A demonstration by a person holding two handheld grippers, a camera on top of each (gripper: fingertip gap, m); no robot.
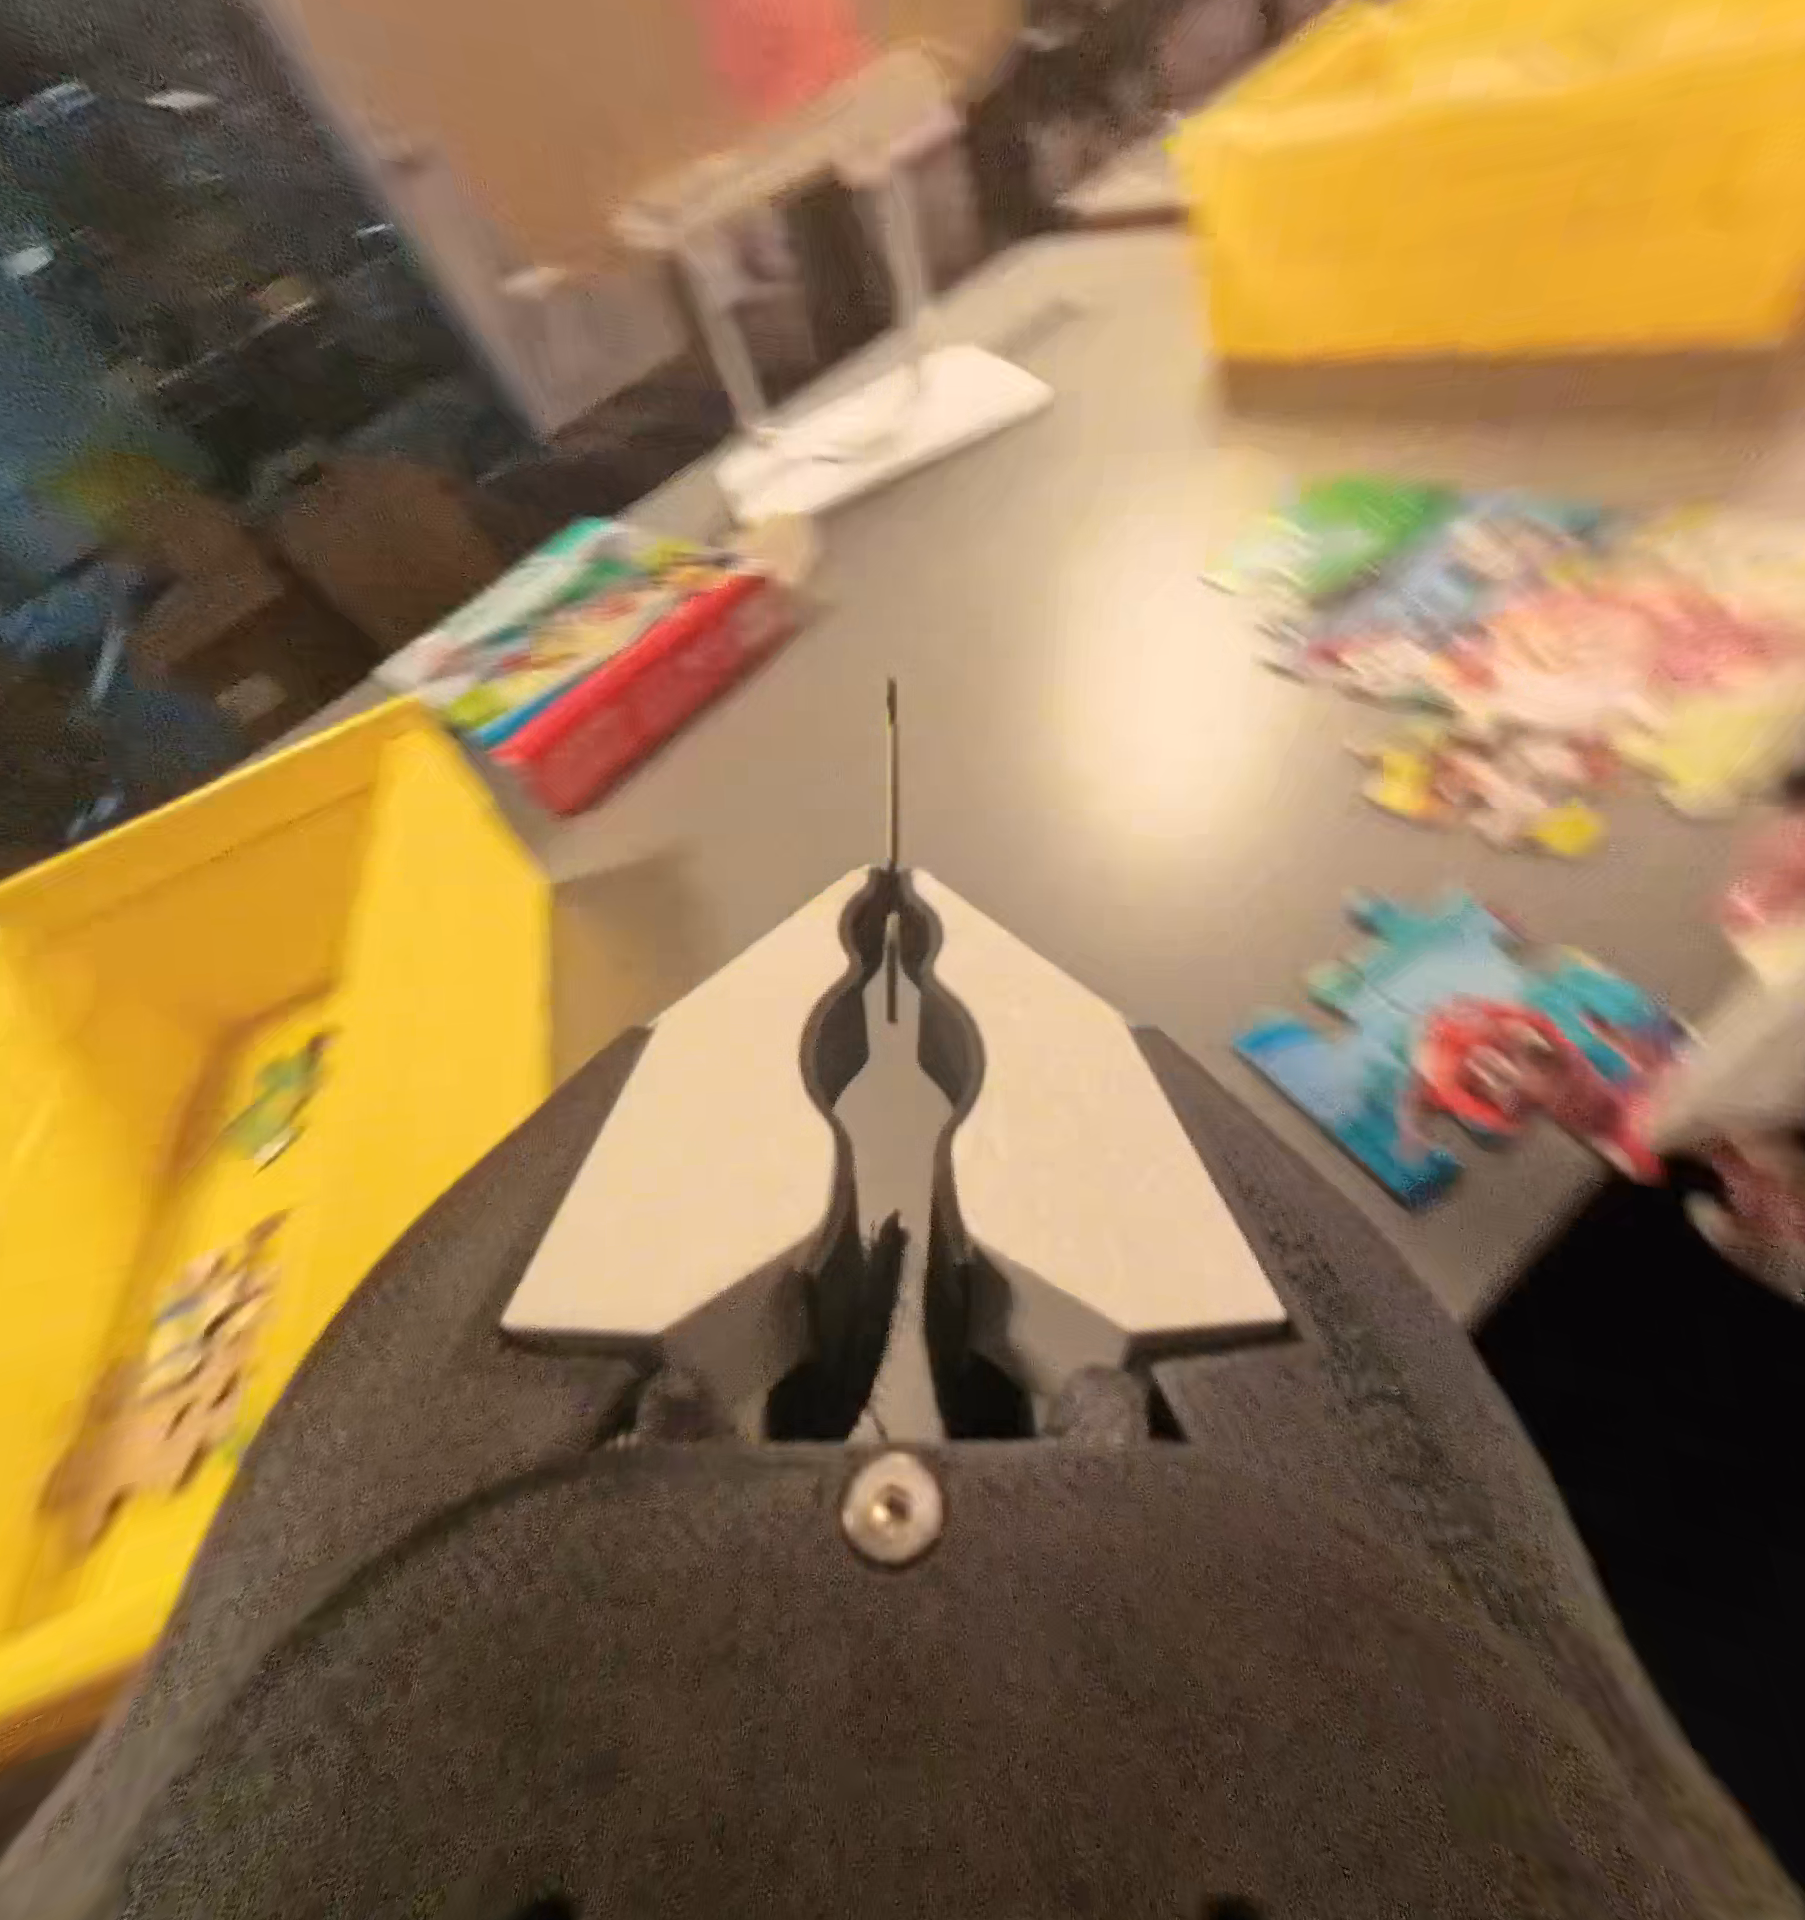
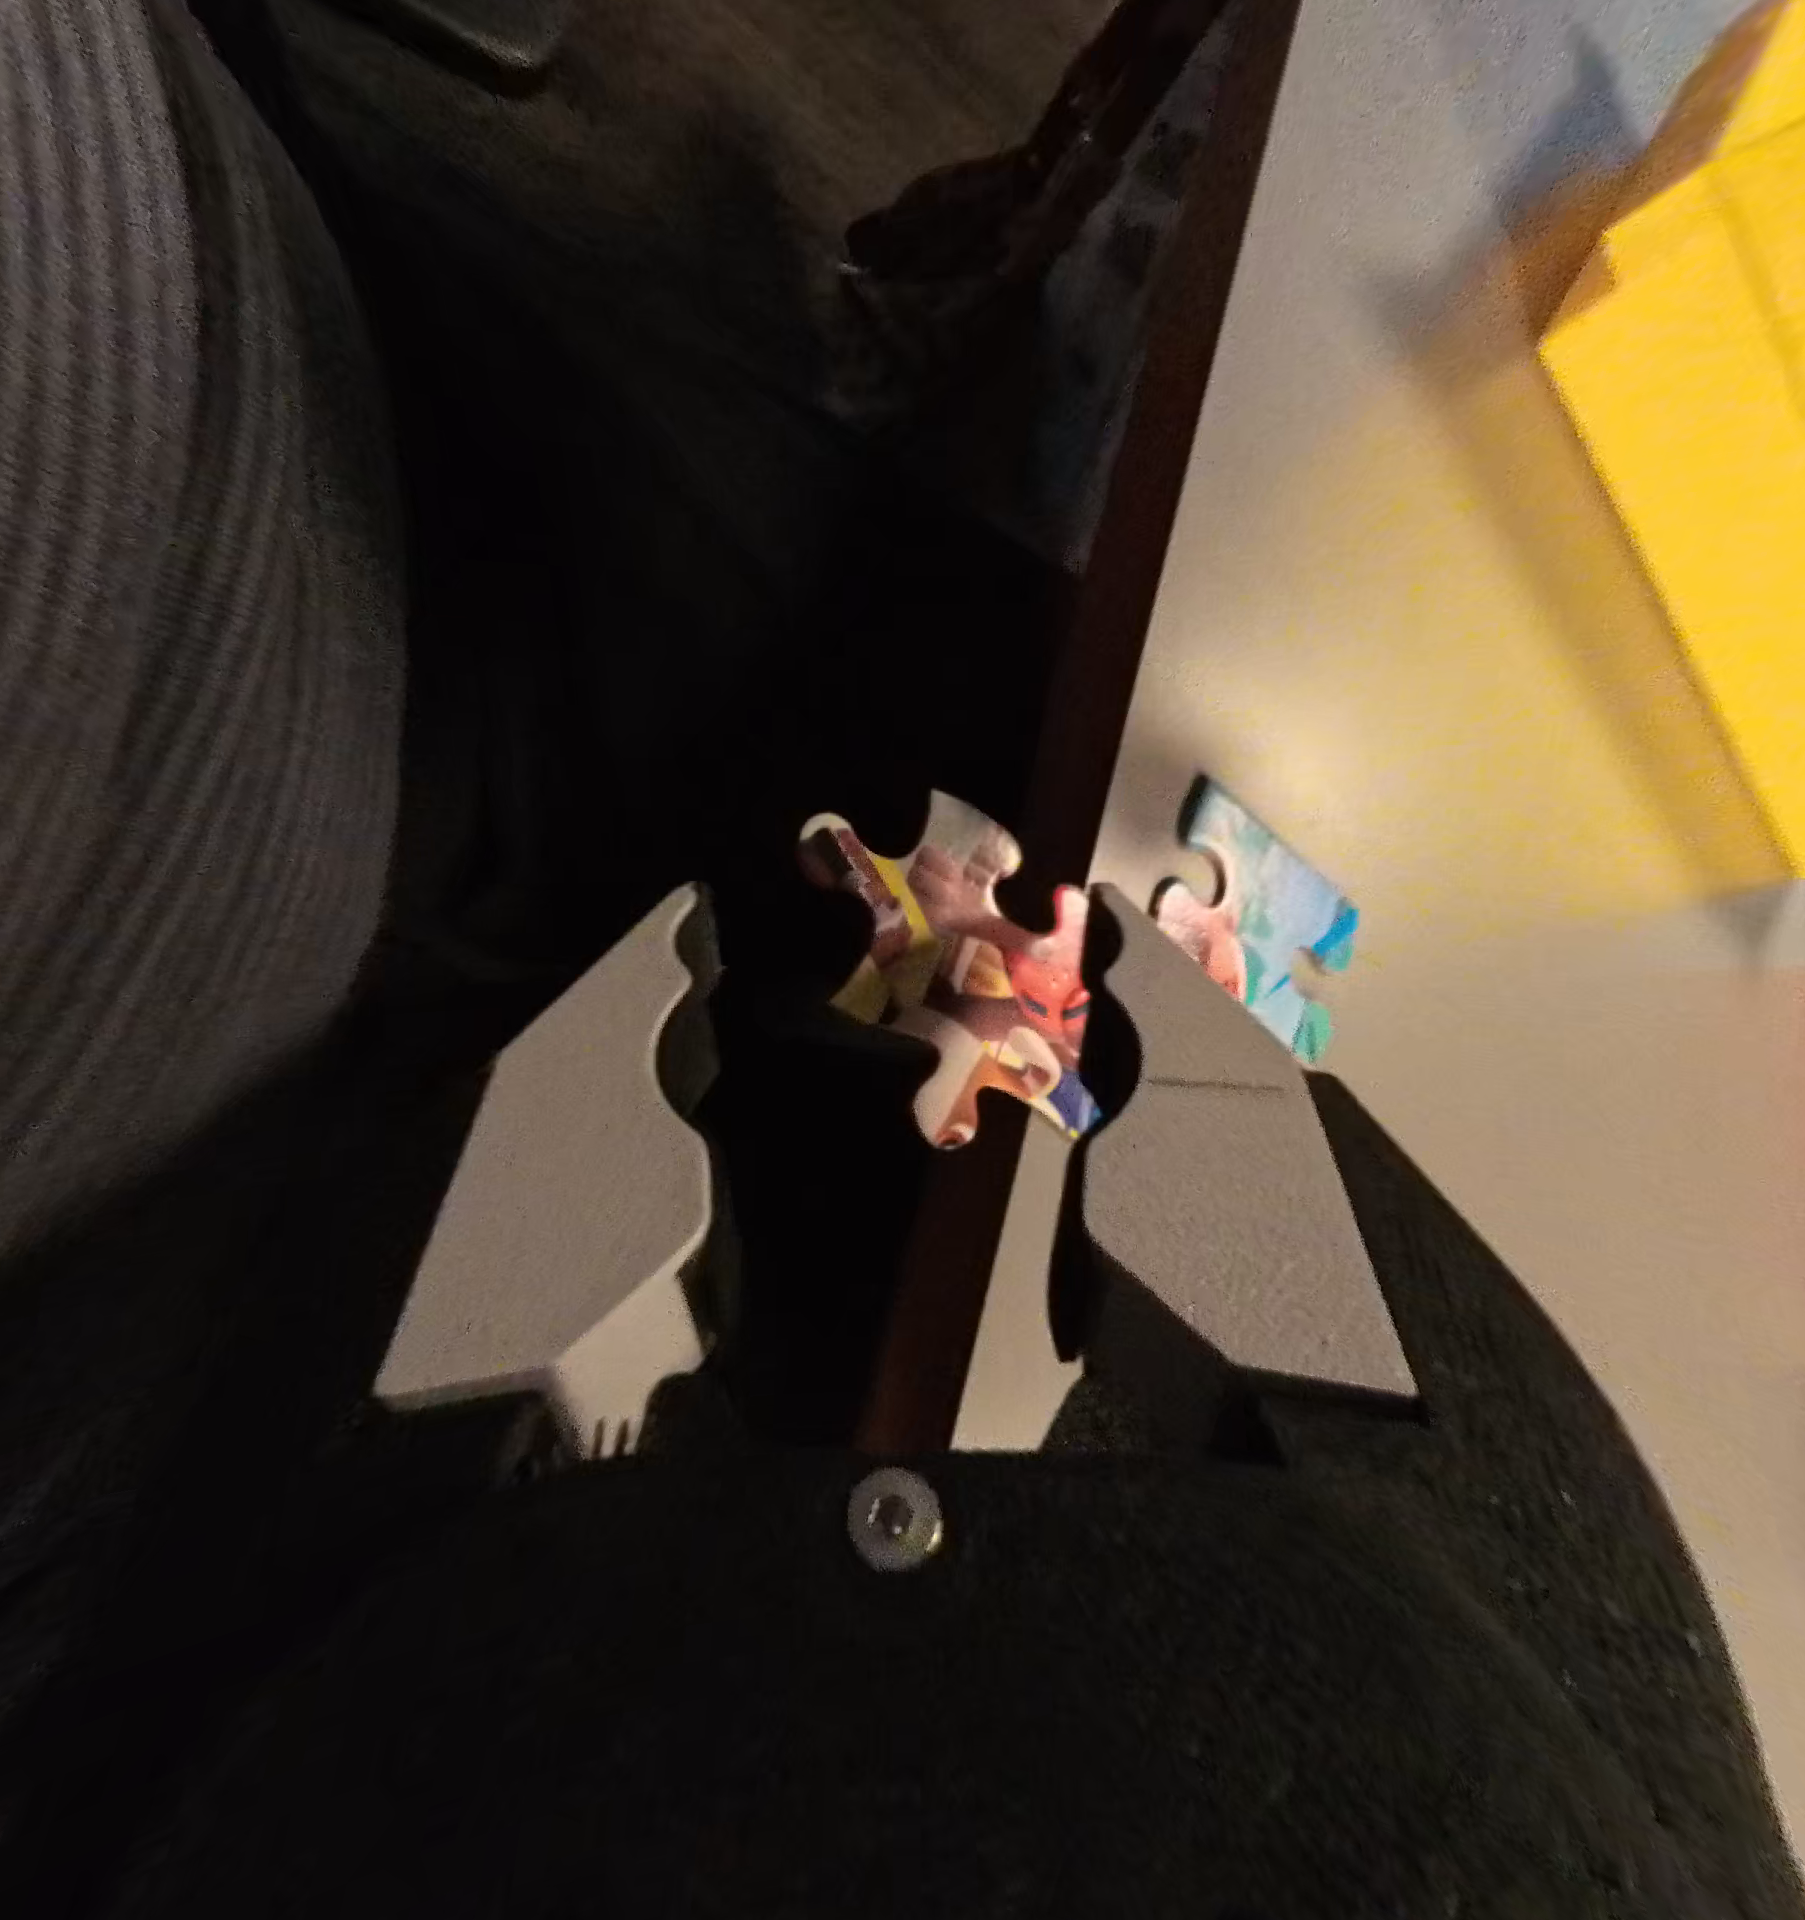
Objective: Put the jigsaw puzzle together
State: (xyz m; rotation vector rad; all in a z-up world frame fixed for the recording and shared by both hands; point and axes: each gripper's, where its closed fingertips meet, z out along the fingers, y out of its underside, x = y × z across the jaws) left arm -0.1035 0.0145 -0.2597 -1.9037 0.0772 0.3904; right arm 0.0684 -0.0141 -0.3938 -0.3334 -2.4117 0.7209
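Note:
My left gripper [image 1: 890,878] is shut on a thin flat piece [image 1: 890,779], seen edge-on, that sticks out beyond the fingertips above the grey table [image 1: 1033,675]. It looks like a puzzle piece; its picture side is hidden. My right gripper [image 2: 898,904] is open at the table's dark front edge [image 2: 1116,623]. A colourful puzzle piece [image 2: 981,966] overhangs that edge between the fingers. It lies against the right finger [image 2: 1168,1039], while the left finger [image 2: 607,1039] stands clear of it. A blue joined piece lies on the table just beyond, in the right wrist view [image 2: 1262,935] and the left wrist view [image 1: 1449,1029].
A yellow bin [image 1: 202,935] with loose puzzle pieces [image 1: 202,1351] stands at the left. A second yellow bin [image 1: 1500,208] is at the back right, also in the right wrist view [image 2: 1729,468]. A red puzzle box [image 1: 617,665] and a partly joined puzzle [image 1: 1552,644] lie on the table. Ribbed grey cloth [image 2: 129,623] is at the left.

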